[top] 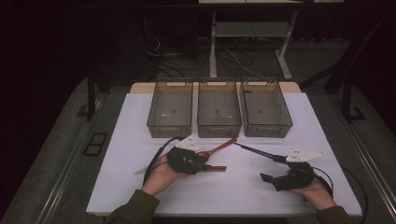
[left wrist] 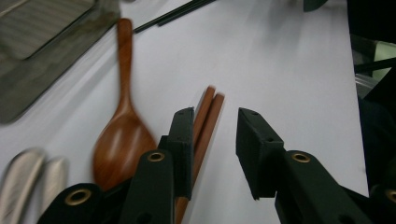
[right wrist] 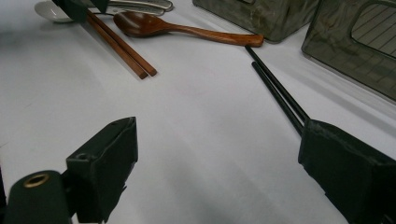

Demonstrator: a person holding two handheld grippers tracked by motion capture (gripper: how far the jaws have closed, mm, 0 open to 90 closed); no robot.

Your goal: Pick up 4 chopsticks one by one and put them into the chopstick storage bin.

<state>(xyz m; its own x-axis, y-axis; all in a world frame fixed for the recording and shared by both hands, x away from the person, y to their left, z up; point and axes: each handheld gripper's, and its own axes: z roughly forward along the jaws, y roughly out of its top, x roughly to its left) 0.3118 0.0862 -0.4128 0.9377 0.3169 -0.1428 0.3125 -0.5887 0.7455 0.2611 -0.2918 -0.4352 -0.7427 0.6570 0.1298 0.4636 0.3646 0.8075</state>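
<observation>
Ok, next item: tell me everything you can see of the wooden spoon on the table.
The wooden spoon is reddish-brown, glossy wood in one piece, with an oval bowl and a long slim handle that widens slightly at its end. It lies flat on the white table, bowl up, just in front of the middle bin. The brown chopsticks lie beside its bowl; the handle end comes close to the black chopsticks. Neither gripper holds it.

Both forearms enter from bottom edge, sleeves olive. Left gripper [top: 205,164] held low over table, jaws parted. Right gripper [top: 266,177] low at right, jaws spread wide.
</observation>
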